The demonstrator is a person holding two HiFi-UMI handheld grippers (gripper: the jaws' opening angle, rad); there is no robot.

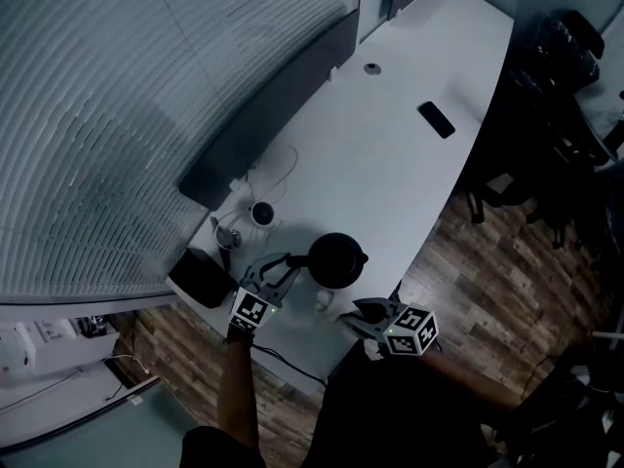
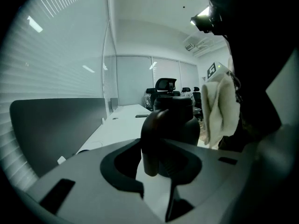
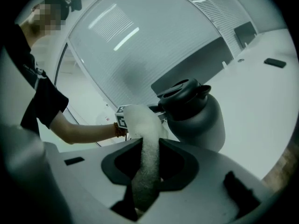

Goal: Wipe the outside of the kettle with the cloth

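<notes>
Dim bluish light, fisheye-warped dark edges

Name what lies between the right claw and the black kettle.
A white fluffy cloth lies there. It is clamped in the right claw and sticks out toward the black rounded kettle. The right gripper view shows this.

Black short sleeve (image 3: 46, 104), beaded wristband (image 3: 117, 129), black-and-white marker cubes (image 1: 251, 310)

The cloth (image 3: 142, 139) looks fuzzy, the kettle (image 3: 201, 120) smooth and semi-matt, the floor (image 1: 458, 252) wood-grained.
</notes>
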